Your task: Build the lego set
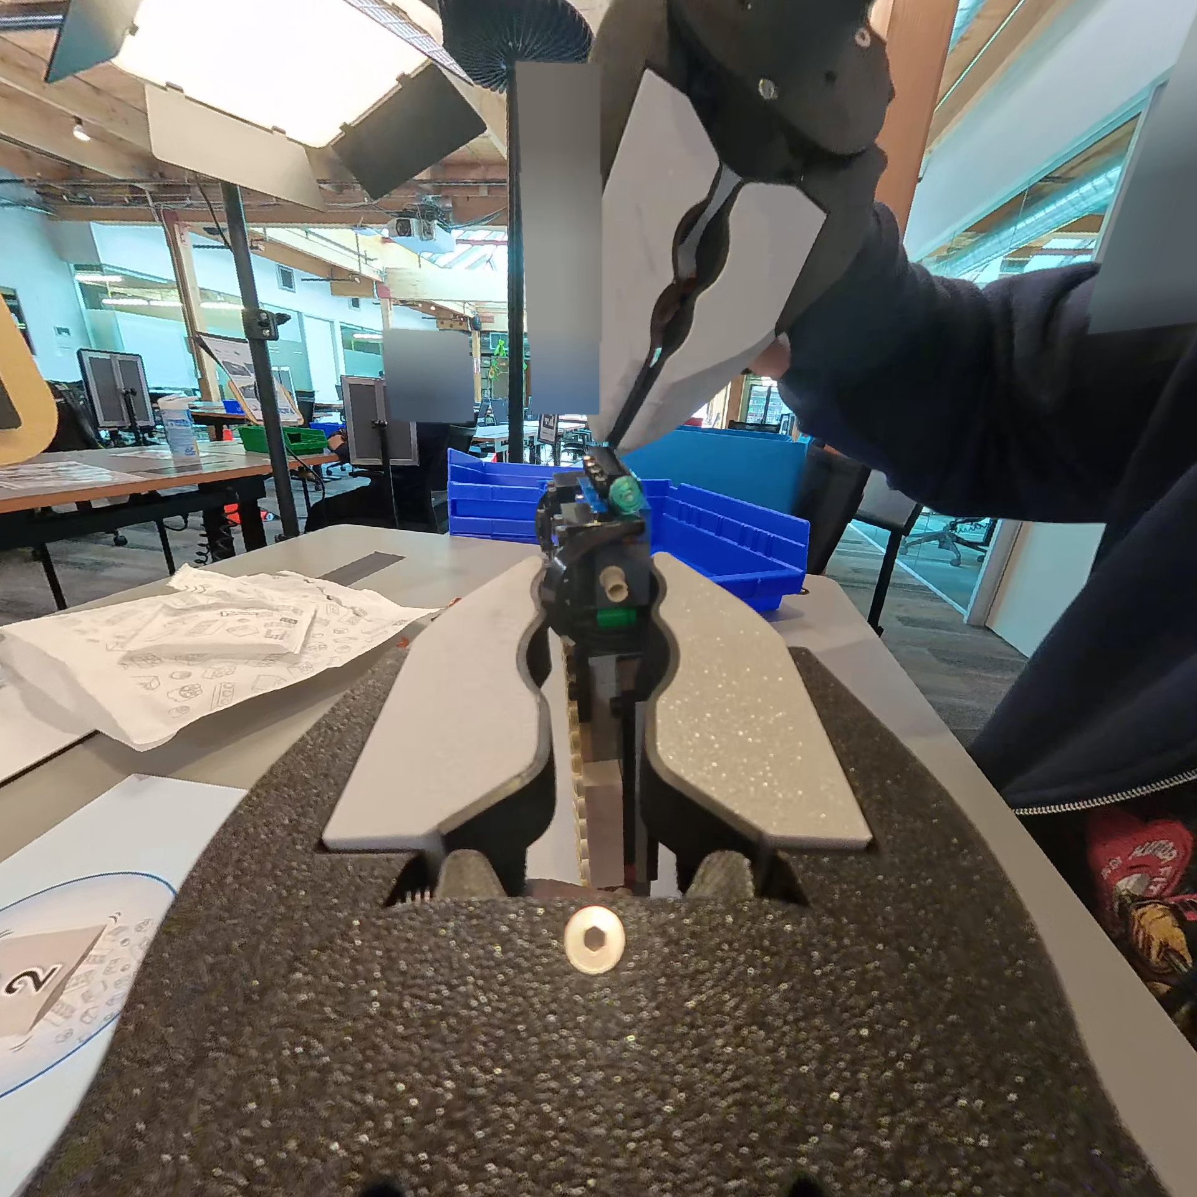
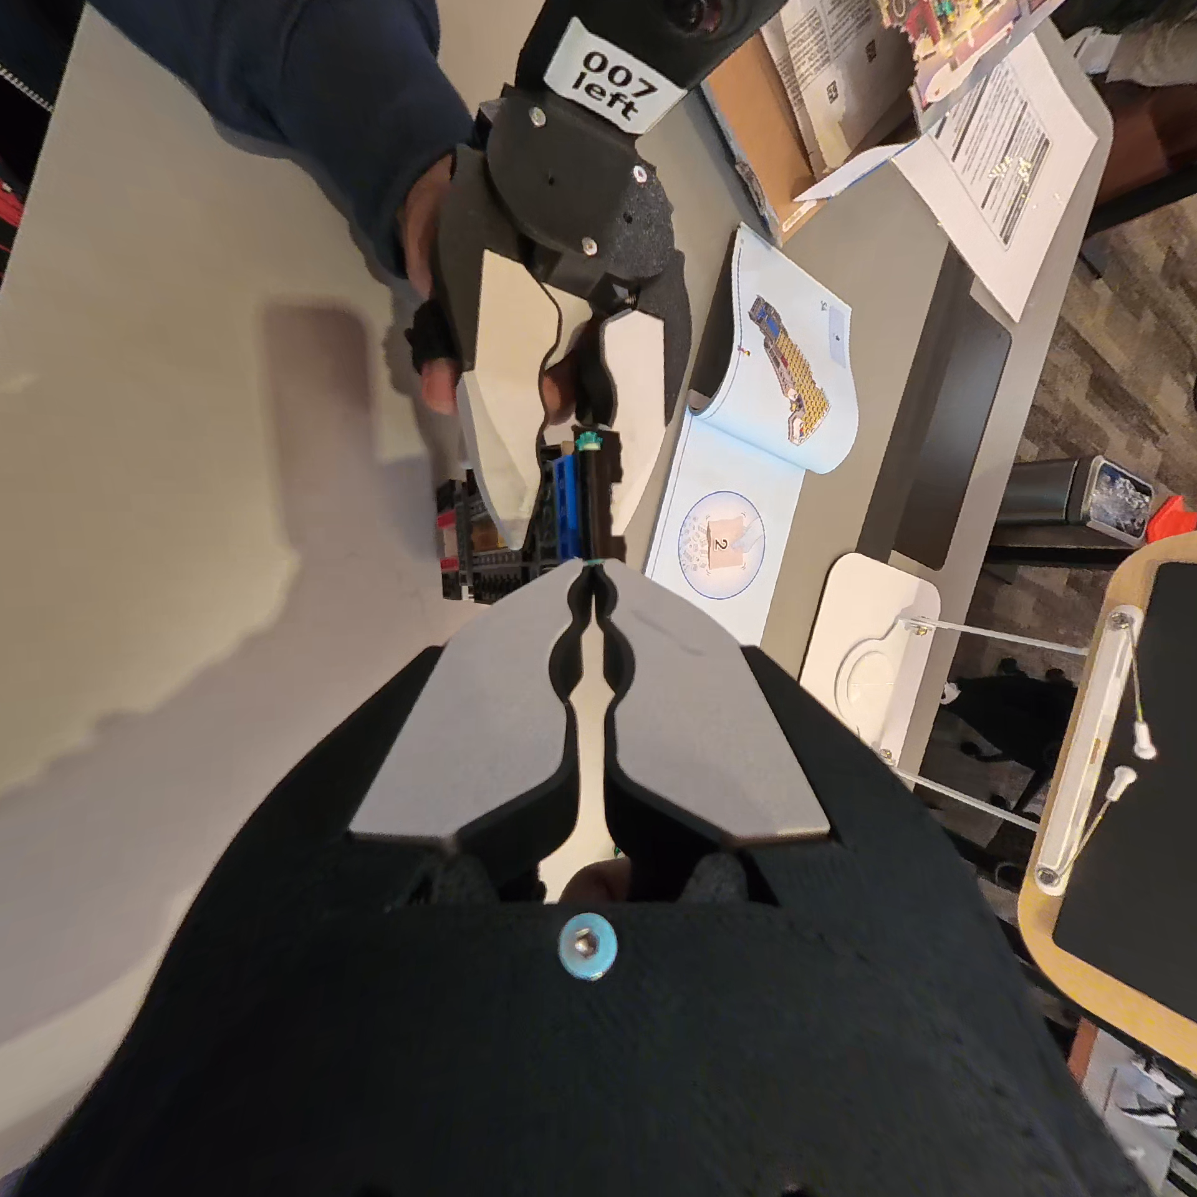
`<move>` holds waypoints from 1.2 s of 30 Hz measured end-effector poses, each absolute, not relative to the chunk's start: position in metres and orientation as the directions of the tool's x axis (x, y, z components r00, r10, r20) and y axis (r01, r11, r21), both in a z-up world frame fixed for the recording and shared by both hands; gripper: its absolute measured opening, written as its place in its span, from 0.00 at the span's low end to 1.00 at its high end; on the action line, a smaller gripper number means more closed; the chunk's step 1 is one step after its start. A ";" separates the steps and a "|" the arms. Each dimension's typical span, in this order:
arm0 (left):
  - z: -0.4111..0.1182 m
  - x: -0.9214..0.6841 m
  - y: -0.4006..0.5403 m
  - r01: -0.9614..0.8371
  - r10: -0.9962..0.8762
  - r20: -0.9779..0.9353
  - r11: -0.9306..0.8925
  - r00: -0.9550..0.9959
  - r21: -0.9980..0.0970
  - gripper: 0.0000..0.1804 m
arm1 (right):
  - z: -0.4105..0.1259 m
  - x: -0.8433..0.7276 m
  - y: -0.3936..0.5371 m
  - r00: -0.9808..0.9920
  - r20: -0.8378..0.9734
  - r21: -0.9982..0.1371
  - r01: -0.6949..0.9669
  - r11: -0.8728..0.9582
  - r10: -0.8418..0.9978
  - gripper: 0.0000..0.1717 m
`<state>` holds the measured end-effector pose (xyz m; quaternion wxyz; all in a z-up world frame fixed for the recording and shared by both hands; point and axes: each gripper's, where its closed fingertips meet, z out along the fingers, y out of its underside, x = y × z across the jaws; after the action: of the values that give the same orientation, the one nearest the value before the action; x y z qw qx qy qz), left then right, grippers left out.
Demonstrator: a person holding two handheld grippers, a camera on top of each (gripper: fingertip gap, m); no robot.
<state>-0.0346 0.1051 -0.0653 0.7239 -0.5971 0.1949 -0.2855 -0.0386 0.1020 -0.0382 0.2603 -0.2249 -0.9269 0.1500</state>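
My left gripper [image 1: 592,565] is shut on the lego model [image 1: 599,583], a dark build with blue and green parts and a tan pin, and holds it above the grey table [image 1: 401,550]. A black studded bar [image 1: 599,476] with a round teal piece [image 1: 625,495] at one end sits on top of the model. My right gripper [image 1: 609,444] comes down from above, its jaws shut, tips against the bar's upper end. In the right wrist view the right gripper [image 2: 592,567] is closed at the near end of the bar [image 2: 589,505], and the left gripper [image 2: 567,518] grips the model from the far side.
Blue bins [image 1: 712,537] stand behind the model. Crumpled printed paper bags [image 1: 214,641] lie on the left. An open instruction booklet [image 2: 745,492] lies beside the model, a cardboard box [image 2: 777,129] beyond it. A person's dark sleeve [image 1: 971,401] fills the right. My two grippers' fingertips are within a few centimetres of each other.
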 end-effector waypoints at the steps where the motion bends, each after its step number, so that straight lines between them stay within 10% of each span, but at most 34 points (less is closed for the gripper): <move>1: -0.065 -0.036 0.106 0.185 -0.644 0.064 0.122 0.762 -0.975 0.14 | -0.038 -0.039 0.104 -0.750 0.423 -0.404 0.345 0.847 0.508 0.00; 12: -0.052 -0.080 0.103 0.262 -0.609 0.147 0.105 0.780 -0.959 0.14 | -0.080 0.003 0.182 -0.323 0.381 -0.662 0.559 0.500 0.866 0.03; 36: -0.084 -0.079 0.119 0.401 -0.632 0.329 -0.032 0.701 -0.916 0.14 | -0.227 -0.008 0.182 -0.242 0.164 -0.560 0.775 0.293 0.956 0.08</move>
<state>-0.0787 0.1194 -0.0838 0.6894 -0.6127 0.0945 -0.3746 -0.0081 0.1816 -0.2269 0.2443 -0.5649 -0.7660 0.1856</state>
